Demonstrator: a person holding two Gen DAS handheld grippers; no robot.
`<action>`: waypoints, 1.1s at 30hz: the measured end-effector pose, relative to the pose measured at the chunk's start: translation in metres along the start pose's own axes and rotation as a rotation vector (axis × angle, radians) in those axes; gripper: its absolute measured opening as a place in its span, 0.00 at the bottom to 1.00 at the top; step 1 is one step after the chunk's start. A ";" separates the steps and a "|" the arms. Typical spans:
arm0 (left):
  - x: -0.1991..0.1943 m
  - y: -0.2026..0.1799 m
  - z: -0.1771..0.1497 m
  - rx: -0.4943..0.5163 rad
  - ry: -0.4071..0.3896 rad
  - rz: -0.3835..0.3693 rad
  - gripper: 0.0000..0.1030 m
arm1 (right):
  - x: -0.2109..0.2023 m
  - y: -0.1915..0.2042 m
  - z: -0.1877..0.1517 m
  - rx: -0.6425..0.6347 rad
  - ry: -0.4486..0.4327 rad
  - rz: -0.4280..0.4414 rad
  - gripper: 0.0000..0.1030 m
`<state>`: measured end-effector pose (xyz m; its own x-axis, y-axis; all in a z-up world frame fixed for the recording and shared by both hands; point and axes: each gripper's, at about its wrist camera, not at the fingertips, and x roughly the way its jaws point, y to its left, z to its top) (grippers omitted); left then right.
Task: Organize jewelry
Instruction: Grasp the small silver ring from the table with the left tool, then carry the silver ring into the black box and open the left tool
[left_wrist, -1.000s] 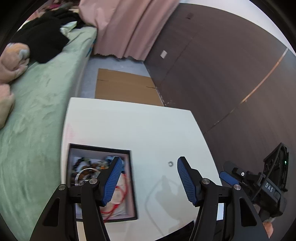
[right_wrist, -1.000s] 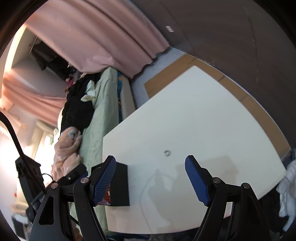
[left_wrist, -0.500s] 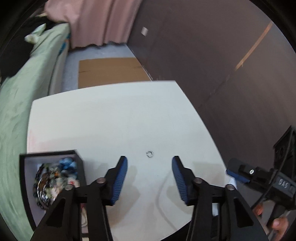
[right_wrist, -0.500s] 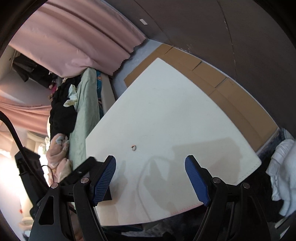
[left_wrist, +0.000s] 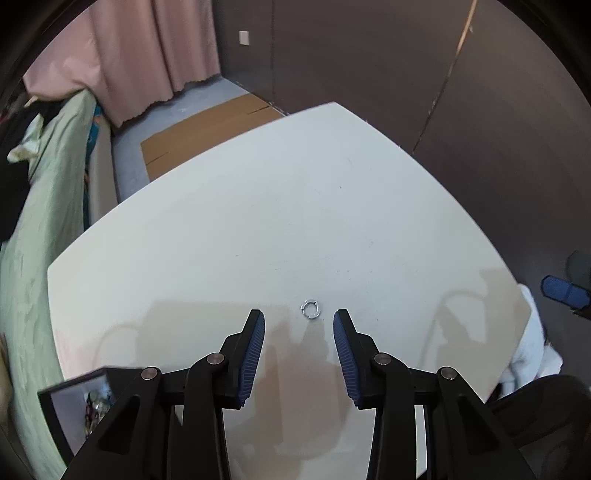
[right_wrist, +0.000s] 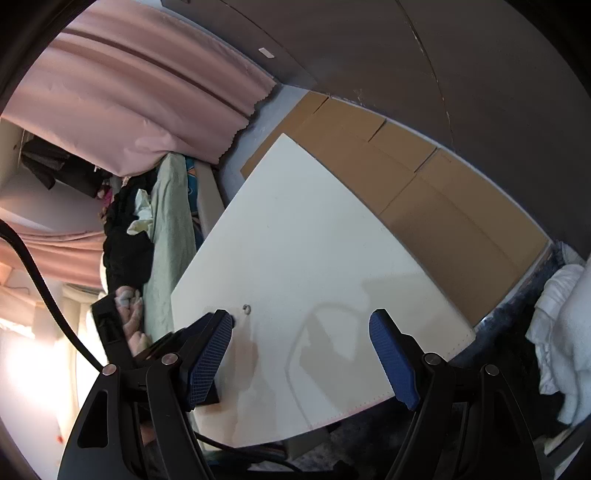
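1. Left gripper (left_wrist: 298, 318) is hovering over the near part of the white table (left_wrist: 258, 229), its 2 blue-padded fingers (left_wrist: 254, 345) spread apart w/ nothing between them.
2. Small silver ring (left_wrist: 310, 309) is lying flat on the table just beyond the left fingertips, roughly centred on the gap & not touching either pad.
3. Dark jewelry box (left_wrist: 68, 417) is sitting at the near-left corner of the left view, lid off, beads & mixed pieces showing inside; it's partly hidden by the left gripper's frame.
4. Right gripper (right_wrist: 301, 321) is sitting off the table's right side, its 2 fingers spread wide, wider than the left pair, gripping nothing. 1 blue pad (left_wrist: 563, 288) of it is showing at the right edge of the left view.
5. In the right view the ring (right_wrist: 246, 308) is lying just past that gripper's left pad, outside the gap.
6. Further out, a green bed cover (left_wrist: 40, 229) is running along the table's left side, w/ dark clothes piled on it.
7. Flat cardboard (left_wrist: 207, 125) is lying on the floor past the table's far edge.
8. Pink curtain (left_wrist: 155, 51) & dark wall panels (left_wrist: 461, 92) are closing off the back.
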<state>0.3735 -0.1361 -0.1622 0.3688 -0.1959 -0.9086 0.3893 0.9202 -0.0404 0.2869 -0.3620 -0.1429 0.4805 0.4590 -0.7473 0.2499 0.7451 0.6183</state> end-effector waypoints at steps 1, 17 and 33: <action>0.002 -0.002 0.001 0.010 0.002 0.005 0.39 | 0.002 0.000 0.001 0.005 0.006 0.006 0.75; 0.022 -0.015 0.004 0.068 0.005 0.009 0.13 | 0.018 0.001 0.002 -0.005 0.061 0.053 0.75; -0.034 0.014 0.001 -0.073 -0.067 -0.080 0.13 | 0.029 0.010 0.003 -0.018 0.086 0.050 0.75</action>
<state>0.3671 -0.1167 -0.1318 0.3956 -0.2900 -0.8714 0.3583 0.9224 -0.1444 0.3056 -0.3427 -0.1580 0.4175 0.5354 -0.7342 0.2118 0.7284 0.6516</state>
